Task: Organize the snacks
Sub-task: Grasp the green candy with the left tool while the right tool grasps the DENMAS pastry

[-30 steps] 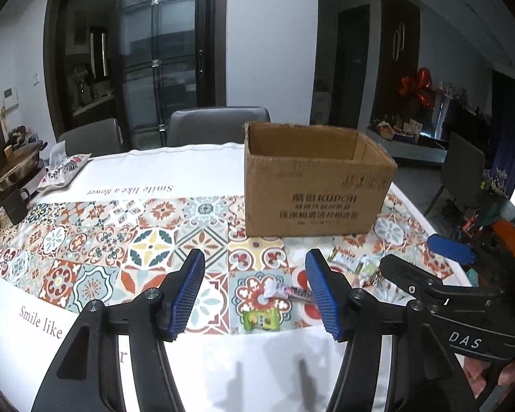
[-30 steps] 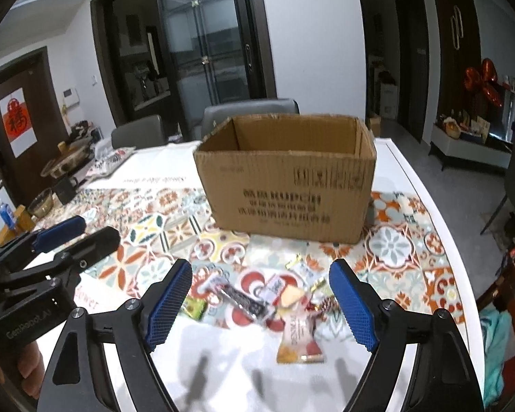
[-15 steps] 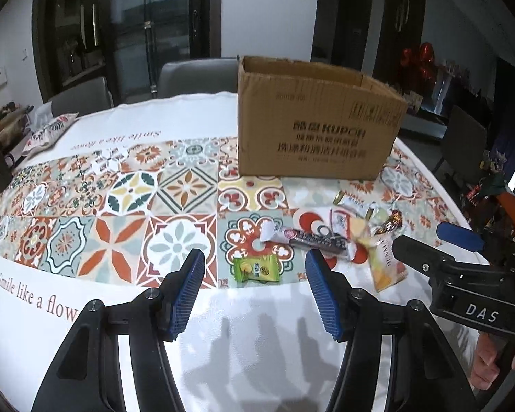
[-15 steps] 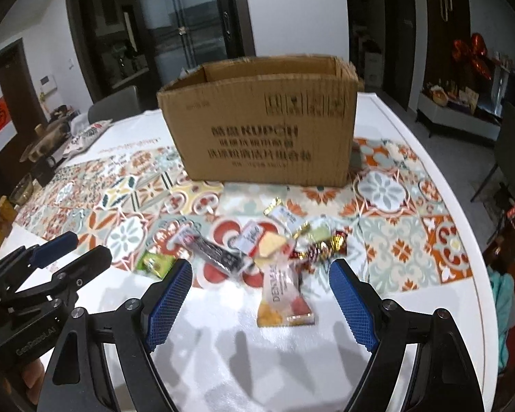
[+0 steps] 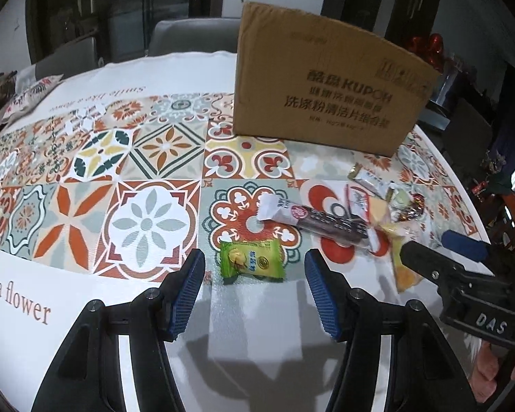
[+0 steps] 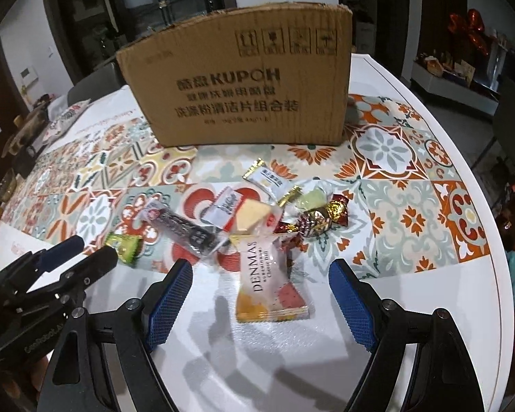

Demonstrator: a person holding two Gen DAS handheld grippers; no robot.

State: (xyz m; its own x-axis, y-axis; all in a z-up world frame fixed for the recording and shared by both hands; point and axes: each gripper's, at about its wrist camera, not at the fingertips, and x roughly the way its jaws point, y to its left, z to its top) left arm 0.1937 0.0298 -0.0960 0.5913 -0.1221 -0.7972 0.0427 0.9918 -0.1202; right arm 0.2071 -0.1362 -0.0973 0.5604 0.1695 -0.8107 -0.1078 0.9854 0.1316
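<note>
Item 1, left tool [image 5: 254, 286]: jaws wide apart, holding nothing, poised low over the tabletop [image 5: 257, 343]. The green candy packet [image 5: 251, 262] lies flat just ahead of the gap, at 12 o'clock. Risk: a thin, slick wrapper lying flat may slide forward or slip under the pads when the jaws close, leaving an empty pinch.

Item 2, dark snack bar [image 5: 317, 221]: at 1 o'clock from the left tool, its right end overlapping the cluster. Risk: lifting it could drag neighbours along.

Item 3, right tool [image 6: 261, 297]: jaws spread wide, empty. The pink DENMAS packet [image 6: 269, 281] lies between the tips, its far end tucked among other wrappers. Risk: a grip on one crinkled edge may let it twist loose.

Item 4, cardboard box [image 6: 237, 82]: at 12 o'clock, well behind the snacks, presumably the destination. Risk: a packet released early may strike the tall front wall.

Not determinable: box interior hidden in both views; small foil sweets [image 6: 321, 218] overlap, count unclear; print blurred.
</note>
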